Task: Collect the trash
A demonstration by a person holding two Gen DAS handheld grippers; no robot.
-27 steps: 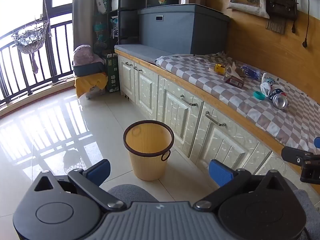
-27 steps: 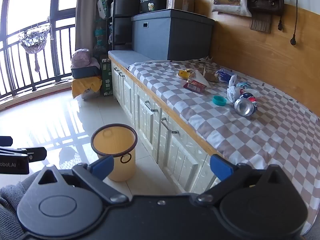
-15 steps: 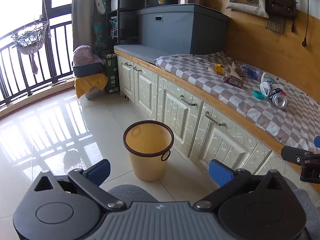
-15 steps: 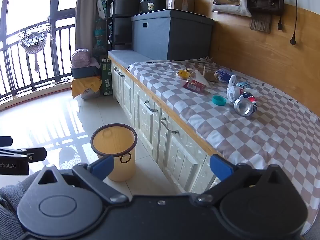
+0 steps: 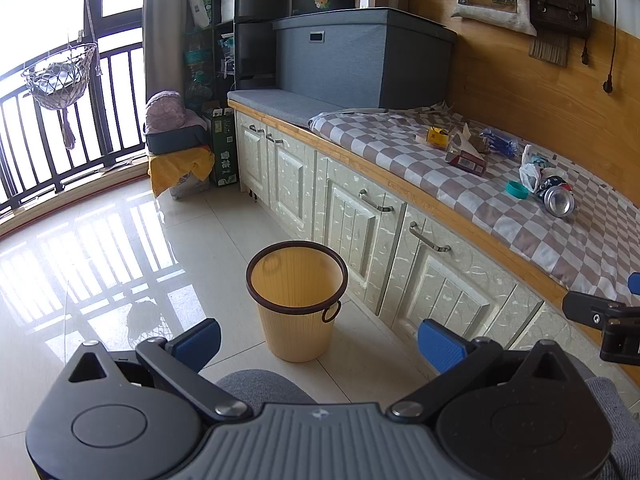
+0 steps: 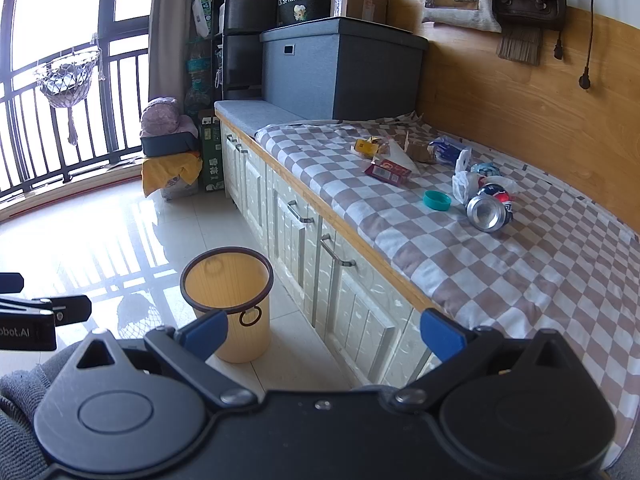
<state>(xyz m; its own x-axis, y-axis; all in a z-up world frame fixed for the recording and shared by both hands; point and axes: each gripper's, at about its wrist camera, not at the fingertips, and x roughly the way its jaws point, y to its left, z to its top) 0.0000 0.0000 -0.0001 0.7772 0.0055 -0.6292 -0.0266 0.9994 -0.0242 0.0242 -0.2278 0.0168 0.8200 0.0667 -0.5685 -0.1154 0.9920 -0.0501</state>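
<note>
Left hand-held gripper (image 5: 318, 344): jaws spread to their widest, nothing between the blue pads, tilted downward toward the floor. Directly ahead of it and below stands the yellow wastebasket (image 5: 297, 302) on the tiled floor, just beside the cabinet doors (image 5: 362, 224). The basket appears empty; its position at the foot of the cabinets looks chosen so that items can be carried or dropped a short way from the counter edge.

Right hand-held gripper (image 6: 322, 332): likewise fully open and holding nothing, tilted downward. The wastebasket sits ahead and to its left; the counter (image 6: 400, 284), covered by a checked cloth (image 6: 500, 280), runs ahead and to its right.

Trash on the cloth, all well ahead of the right hand-held gripper and out of its present reach, from left to right in the right wrist view:
- yellow packet (image 6: 367, 146), farthest back;
- red carton (image 6: 388, 172) lying flat, with crumpled paper (image 6: 396, 152) just behind it;
- blue wrapper (image 6: 446, 150) near the wooden wall panel;
- teal cap (image 6: 437, 201), alone on the cloth;
- white plastic bag (image 6: 464, 184), touching the can;
- drink can (image 6: 490, 208) on its side, open end facing the camera.

Assessment: collection has not begun; no item is in the basket or in either grip. Both sets of jaws stand wide, apparently in readiness for a first pick. The can, lying on its side, may roll if nudged.
</note>
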